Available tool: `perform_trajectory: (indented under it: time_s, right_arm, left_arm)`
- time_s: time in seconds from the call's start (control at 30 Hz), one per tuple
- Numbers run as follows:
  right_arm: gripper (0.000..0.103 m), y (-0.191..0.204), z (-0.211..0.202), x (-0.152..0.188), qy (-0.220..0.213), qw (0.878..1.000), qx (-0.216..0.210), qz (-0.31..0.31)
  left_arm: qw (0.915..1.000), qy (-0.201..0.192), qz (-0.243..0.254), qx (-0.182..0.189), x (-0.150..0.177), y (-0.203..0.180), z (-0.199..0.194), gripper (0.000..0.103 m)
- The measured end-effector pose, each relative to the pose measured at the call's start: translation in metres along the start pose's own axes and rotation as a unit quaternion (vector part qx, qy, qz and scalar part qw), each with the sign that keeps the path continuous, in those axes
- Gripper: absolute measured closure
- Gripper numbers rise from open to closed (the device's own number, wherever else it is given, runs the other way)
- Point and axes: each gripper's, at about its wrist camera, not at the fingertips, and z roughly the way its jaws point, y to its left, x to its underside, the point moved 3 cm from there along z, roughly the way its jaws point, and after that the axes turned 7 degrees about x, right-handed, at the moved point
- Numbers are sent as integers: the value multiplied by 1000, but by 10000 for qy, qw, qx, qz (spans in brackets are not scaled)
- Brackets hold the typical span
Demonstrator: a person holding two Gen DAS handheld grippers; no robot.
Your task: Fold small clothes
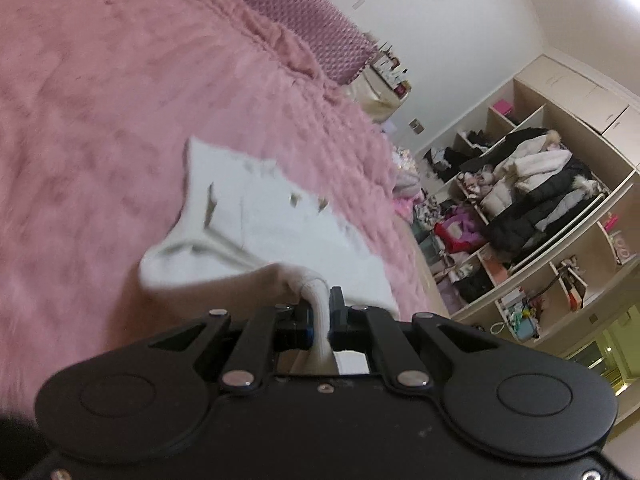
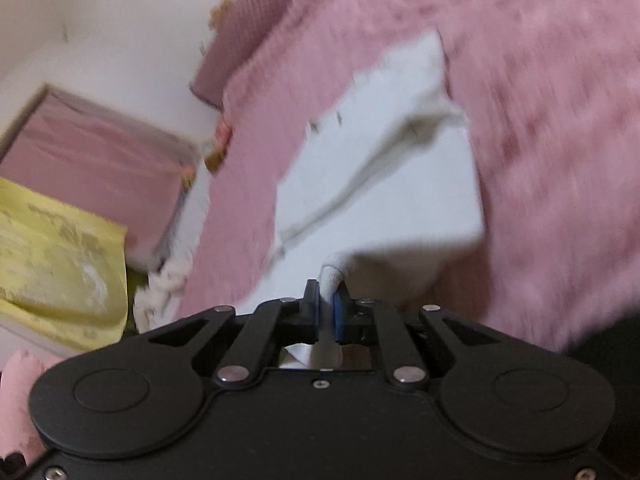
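A small white garment (image 1: 276, 220) lies partly spread on a fluffy pink blanket (image 1: 100, 120). My left gripper (image 1: 320, 304) is shut on a bunched edge of the garment and lifts it off the blanket. In the right wrist view the same white garment (image 2: 384, 184) hangs from my right gripper (image 2: 327, 298), which is shut on another bunched edge; the cloth folds over itself above the pink blanket (image 2: 540, 140). Both views are blurred.
A purple textured pillow (image 1: 320, 28) lies at the bed's head. An open wardrobe (image 1: 540, 208) full of coats and clutter stands beyond the bed. In the right wrist view a pink box (image 2: 100, 160) and a yellow sheet (image 2: 52, 256) lie beside the bed.
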Motion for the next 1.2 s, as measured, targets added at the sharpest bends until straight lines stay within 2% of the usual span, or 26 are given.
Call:
perform_trajectory:
  time_s: [0.2, 0.47, 0.53, 0.63, 0.73, 0.83, 0.87, 1.0, 1.03, 1.07, 1.1, 1.13, 1.2]
  right_arm:
    - [100, 12, 33, -63, -489, 9987, -41, -166]
    - [100, -3, 97, -124, -460, 9988, 154, 11]
    - [100, -13, 111, -137, -447, 9986, 169, 204]
    - [100, -27, 128, -157, -372, 9975, 150, 581]
    - [100, -40, 146, -177, -227, 9947, 102, 994]
    - [100, -49, 164, -193, -80, 9913, 144, 1303]
    - [99, -53, 169, -199, -38, 9896, 143, 1430]
    - [99, -72, 188, -217, 64, 9788, 26, 2049]
    - [96, -78, 194, -222, 100, 9756, 55, 2193]
    - [94, -84, 198, -225, 114, 9725, 79, 2326]
    - [83, -88, 202, -226, 126, 9688, 92, 2473]
    - [62, -94, 205, -227, 128, 9633, 69, 2682]
    - [52, -99, 204, -226, -142, 9557, -96, 2939]
  left_arm:
    - [9997, 26, 77, -209, -49, 21, 54, 99]
    - [9977, 409, -187, -511, -98, 54, 138, 99]
    - [9960, 555, -388, -575, -106, 64, 157, 99]
    - [9902, 825, -909, -662, -120, 88, 183, 99]
    - [9807, 1030, -1491, -737, -135, 116, 205, 99]
    - [9713, 1214, -1837, -898, -148, 140, 220, 98]
    - [9685, 1268, -1934, -925, -153, 148, 225, 96]
    - [9602, 1306, -2138, -1232, -169, 172, 239, 73]
    - [9606, 1296, -2132, -1226, -174, 175, 243, 70]
    - [9613, 1265, -2100, -1254, -177, 177, 246, 62]
    - [9639, 1146, -1993, -1342, -180, 176, 247, 57]
    - [9688, 986, -1781, -1411, -184, 173, 244, 57]
    - [9787, 726, -1223, -1483, -190, 161, 238, 55]
